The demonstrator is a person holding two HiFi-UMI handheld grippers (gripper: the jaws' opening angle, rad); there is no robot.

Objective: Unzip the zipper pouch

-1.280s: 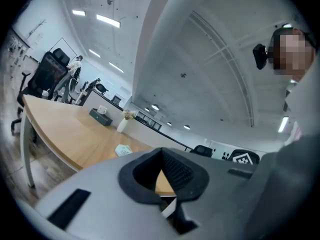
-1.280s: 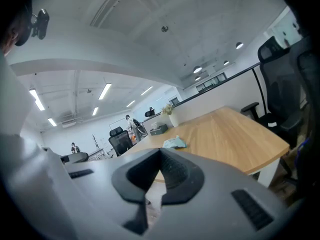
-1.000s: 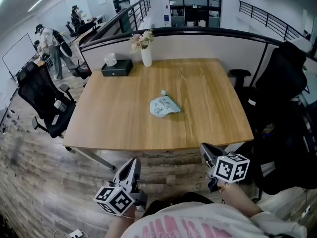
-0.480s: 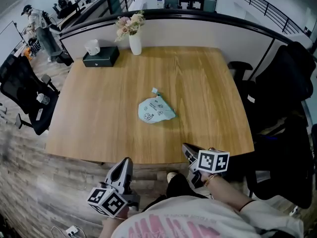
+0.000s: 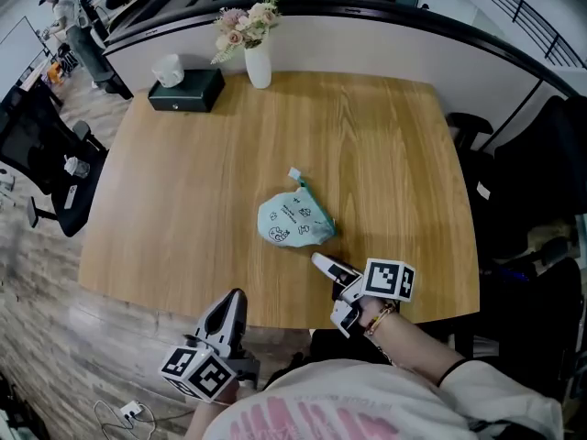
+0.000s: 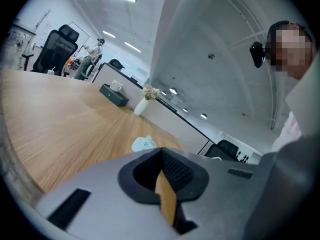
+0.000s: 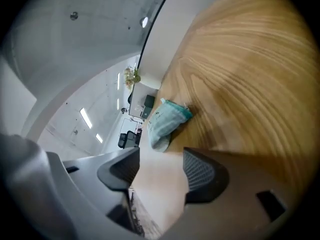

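Observation:
A light teal zipper pouch (image 5: 295,221) lies on the wooden table (image 5: 174,209), a little nearer the front edge than the middle, its pull end pointing away. My right gripper (image 5: 326,288) hovers over the table's front edge just right of the pouch and short of it. Its jaws have just been opening and stand open with nothing between them. The right gripper view shows the pouch (image 7: 167,120) ahead of the right gripper (image 7: 160,166). My left gripper (image 5: 235,302) stays below the front edge, shut and empty. The left gripper view puts the pouch (image 6: 145,144) far beyond the left gripper (image 6: 161,156).
A white vase of flowers (image 5: 257,62) and a black tissue box (image 5: 187,90) stand at the table's far left. Black office chairs stand at the left (image 5: 46,154) and at the right (image 5: 550,181). A dark railing (image 5: 385,16) runs behind the table.
Both grippers have come forward toward the table. The right one has gone from below the edge to over the tabletop near the pouch, rolled over and opened its jaws. The pouch has not moved.

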